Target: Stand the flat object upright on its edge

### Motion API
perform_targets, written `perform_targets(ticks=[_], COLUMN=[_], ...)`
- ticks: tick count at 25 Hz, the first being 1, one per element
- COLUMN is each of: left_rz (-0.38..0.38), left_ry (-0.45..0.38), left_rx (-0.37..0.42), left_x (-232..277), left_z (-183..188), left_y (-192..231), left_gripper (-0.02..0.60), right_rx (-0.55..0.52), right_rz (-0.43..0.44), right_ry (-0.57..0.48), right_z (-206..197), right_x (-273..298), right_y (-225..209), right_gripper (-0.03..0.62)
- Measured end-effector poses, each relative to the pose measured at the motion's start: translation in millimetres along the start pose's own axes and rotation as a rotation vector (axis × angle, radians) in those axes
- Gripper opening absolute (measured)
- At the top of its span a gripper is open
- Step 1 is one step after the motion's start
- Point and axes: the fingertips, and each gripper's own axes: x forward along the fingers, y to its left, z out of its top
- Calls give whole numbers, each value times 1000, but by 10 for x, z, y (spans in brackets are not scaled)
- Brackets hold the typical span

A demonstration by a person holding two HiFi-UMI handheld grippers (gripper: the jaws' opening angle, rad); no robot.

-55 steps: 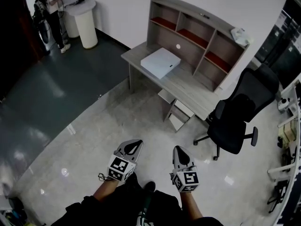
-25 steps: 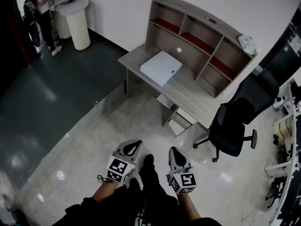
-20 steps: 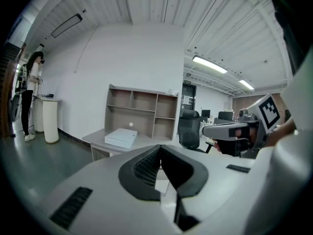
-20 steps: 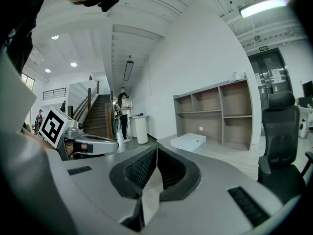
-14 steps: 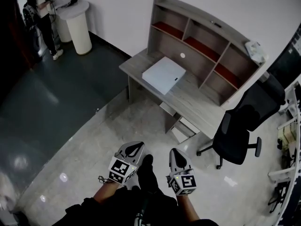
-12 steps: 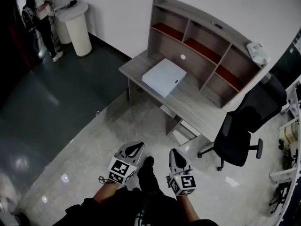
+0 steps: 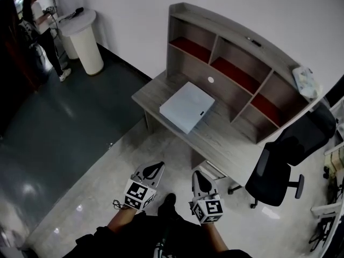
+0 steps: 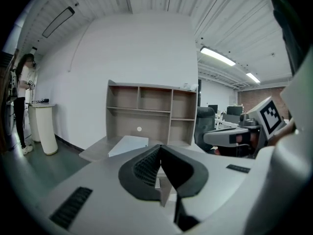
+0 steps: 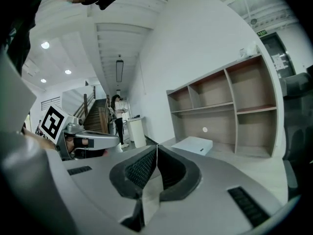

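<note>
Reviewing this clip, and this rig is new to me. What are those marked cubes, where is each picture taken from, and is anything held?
There is no robot: a person holds a two-jaw tool in each hand, and the marked cubes are parts of those. The head view looks down from the person's head onto the left gripper and right gripper. The two gripper views come from cameras riding on each tool, looking along its jaws. Both pairs of jaws are shut with nothing between them. Ahead, a flat white box lies on a desk with shelves, untouched; an office chair stands beside the desk.
</note>
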Motion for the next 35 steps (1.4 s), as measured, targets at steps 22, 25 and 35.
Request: perform_targets(ticks=[22,25,35], left_rz=[-113,-184,-378], left_ry=[-8,9,60], left_rx=[26,40,67], left_x=[1753,2073,2813], left_z=[590,633,869], left_y=[1211,1454,2207], left_gripper=[11,11,11], right_rx=[7,19,64], right_rz=[-104,-165,-340], right_ry=[5,7,22], right_z=[546,610,851], right_x=[1682,2024,2949], right_y=[-995,-1125,-1292], right_gripper=[34,34,34])
